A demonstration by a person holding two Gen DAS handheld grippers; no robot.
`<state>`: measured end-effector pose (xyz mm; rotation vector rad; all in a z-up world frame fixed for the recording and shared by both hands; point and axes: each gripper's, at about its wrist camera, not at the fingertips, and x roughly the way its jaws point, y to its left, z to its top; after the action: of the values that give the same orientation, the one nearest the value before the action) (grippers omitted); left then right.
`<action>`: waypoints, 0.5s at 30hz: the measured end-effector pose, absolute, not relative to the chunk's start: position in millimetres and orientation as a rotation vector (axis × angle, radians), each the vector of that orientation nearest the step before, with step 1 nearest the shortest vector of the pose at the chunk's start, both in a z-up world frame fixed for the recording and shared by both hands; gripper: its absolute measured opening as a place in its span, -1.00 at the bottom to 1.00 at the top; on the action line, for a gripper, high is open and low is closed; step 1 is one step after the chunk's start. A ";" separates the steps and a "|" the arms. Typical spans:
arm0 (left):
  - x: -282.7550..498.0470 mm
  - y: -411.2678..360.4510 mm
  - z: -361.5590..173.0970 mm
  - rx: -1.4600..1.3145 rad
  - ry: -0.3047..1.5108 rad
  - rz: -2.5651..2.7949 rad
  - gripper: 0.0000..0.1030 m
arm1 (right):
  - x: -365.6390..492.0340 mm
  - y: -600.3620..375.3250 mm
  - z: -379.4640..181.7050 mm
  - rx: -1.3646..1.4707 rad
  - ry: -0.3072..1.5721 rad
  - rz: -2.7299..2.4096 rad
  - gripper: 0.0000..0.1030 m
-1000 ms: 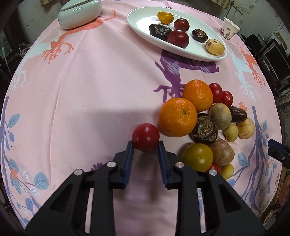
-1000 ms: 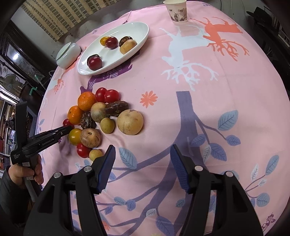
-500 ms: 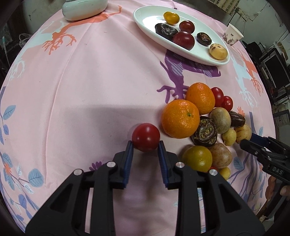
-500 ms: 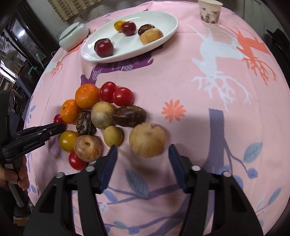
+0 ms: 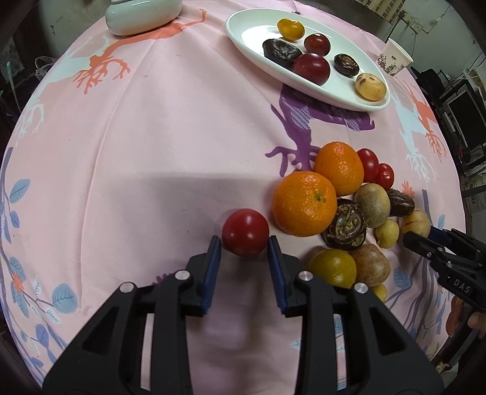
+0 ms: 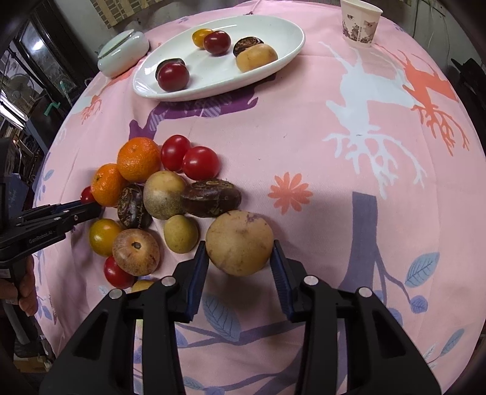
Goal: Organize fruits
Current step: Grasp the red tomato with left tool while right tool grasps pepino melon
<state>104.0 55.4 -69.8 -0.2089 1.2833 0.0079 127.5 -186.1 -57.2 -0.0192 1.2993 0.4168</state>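
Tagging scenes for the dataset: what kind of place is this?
Probably a home or small workshop room, not a lab: a pink printed tablecloth set with a white oval plate of fruit and a paper cup, with dark cluttered shelving beyond the table.

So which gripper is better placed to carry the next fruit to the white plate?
Probably right: the right gripper has just closed around the tan fruit, while the left gripper has just loosened on the red tomato.

left claw: "GenRobot.AI" on body | right claw: "DAS" on body
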 end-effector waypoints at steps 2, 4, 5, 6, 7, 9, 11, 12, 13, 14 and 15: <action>102.8 58.3 -69.3 -0.207 1.281 0.018 -0.19 | 124.7 -191.9 -54.1 -0.011 1.299 0.413 -0.20; 103.5 59.4 -69.7 -0.209 1.280 0.017 -0.18 | 121.7 -199.2 -51.0 0.001 1.297 0.405 -0.20; 103.7 59.3 -69.9 -0.206 1.280 0.017 -0.17 | 119.8 -202.2 -50.0 0.006 1.297 0.404 -0.20; 104.8 58.4 -70.2 -0.198 1.279 0.017 -0.15 | 118.2 -205.1 -48.9 0.008 1.298 0.402 -0.20; 106.2 57.2 -70.7 -0.190 1.279 0.016 -0.15 | 116.6 -208.0 -47.9 0.009 1.298 0.396 -0.20; 109.0 55.5 -72.0 -0.179 1.276 0.011 -0.16 | 113.9 -211.8 -46.6 0.017 1.300 0.392 -0.20; 111.7 53.1 -72.4 -0.170 1.262 -0.003 -0.39 | 111.6 -213.9 -44.8 0.023 1.299 0.388 -0.20; 112.4 50.7 -72.0 -0.160 1.257 -0.017 -0.43 | 110.7 -214.9 -43.7 0.029 1.297 0.388 -0.20; 112.9 48.4 -71.7 -0.141 1.259 -0.015 -0.43 | 110.5 -215.1 -42.7 0.035 1.296 0.389 -0.20; 112.7 47.5 -71.3 -0.138 1.261 -0.016 -0.43 | 110.4 -214.4 -41.6 0.040 1.292 0.391 -0.20; 111.9 48.0 -70.8 -0.149 1.265 -0.020 -0.43 | 110.5 -214.2 -39.8 0.045 1.288 0.394 -0.20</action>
<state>111.9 48.0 -70.8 -0.1491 1.2653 -0.0199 110.5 -214.2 -39.8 0.0455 1.2885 0.3938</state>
